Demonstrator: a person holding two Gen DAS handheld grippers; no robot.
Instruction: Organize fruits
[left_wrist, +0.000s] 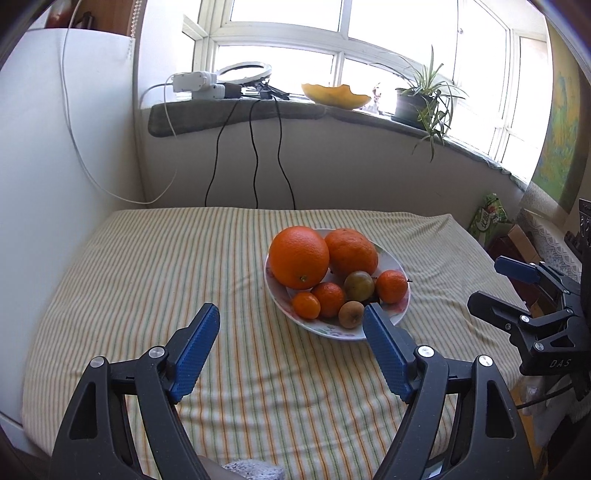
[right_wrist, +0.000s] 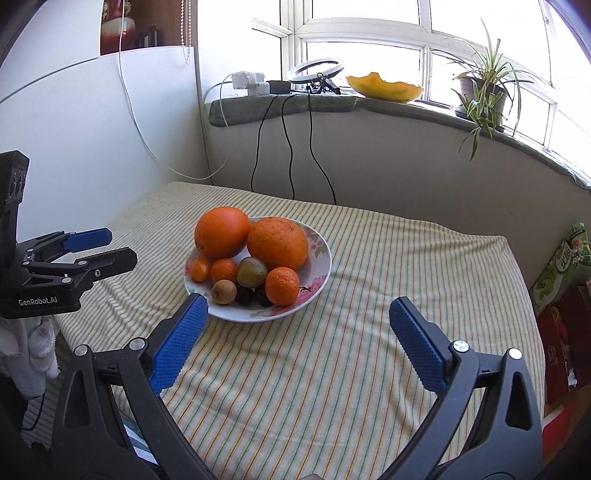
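A floral plate (left_wrist: 400, 306) is set near the middle of a striped cloth (left_wrist: 147, 280) covering the table. All the fruit is piled on it: two large oranges (left_wrist: 298, 256) side by side at the back, touching each other, and in front of them three mandarins (left_wrist: 391, 286), a greenish-yellow round fruit (left_wrist: 359, 285) and a brown kiwi (left_wrist: 351, 314) at the near rim. Some dark small fruits (right_wrist: 244, 295) are seen beside the kiwi in the right wrist view. The left gripper (left_wrist: 291, 321) is held low over the cloth just before the plate, its jaws spread wide and nothing between them; its right finger overlaps the plate's near edge in the view. The right gripper (right_wrist: 297, 314) is likewise held with jaws wide and empty, near the plate's front. On the windowsill (left_wrist: 236, 116) behind, a ring light (left_wrist: 243, 72), a melon rind (left_wrist: 335, 95) and a potted plant (left_wrist: 424, 98) are seen.
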